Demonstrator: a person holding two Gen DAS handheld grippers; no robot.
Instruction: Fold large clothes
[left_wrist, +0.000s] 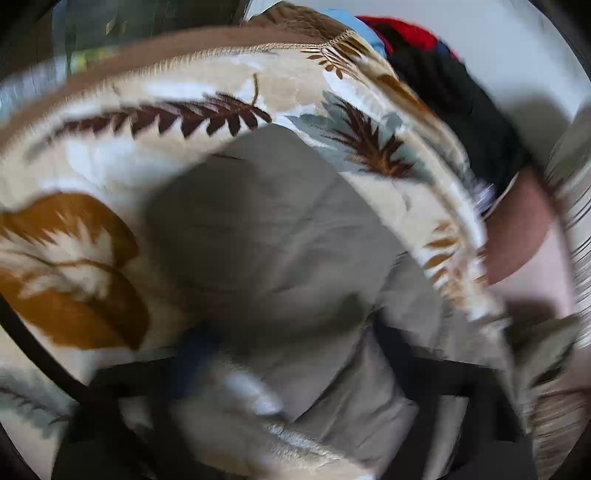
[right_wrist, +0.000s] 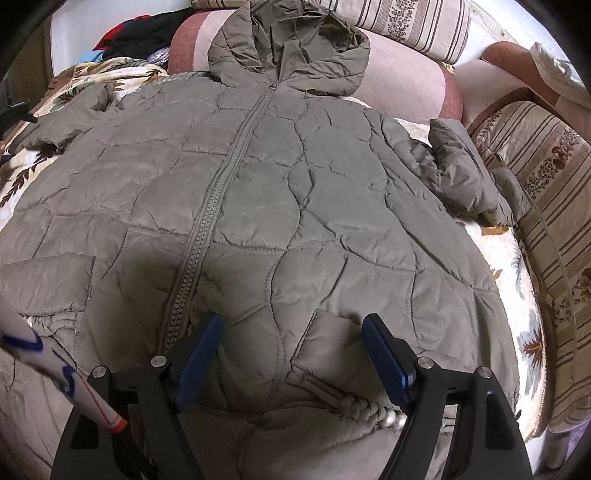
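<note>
A large olive-grey quilted hooded jacket (right_wrist: 280, 206) lies flat, front up and zipped, on a leaf-patterned blanket (right_wrist: 517, 288); its hood points away from me. My right gripper (right_wrist: 293, 328) is open, its blue fingers (right_wrist: 384, 354) spread just above the jacket's lower hem. The left wrist view is heavily blurred: a fold of the jacket (left_wrist: 280, 266) fills the middle over the blanket (left_wrist: 110, 155). My left gripper (left_wrist: 295, 391) is dark and smeared at the bottom, with jacket fabric lying between its fingers; I cannot tell if it is shut.
Striped sofa cushions (right_wrist: 546, 206) border the blanket on the right and back. A pile of red, black and blue clothes (right_wrist: 136, 35) lies at the far left, also in the left wrist view (left_wrist: 443, 77). A white marked object (right_wrist: 62, 373) crosses the lower left.
</note>
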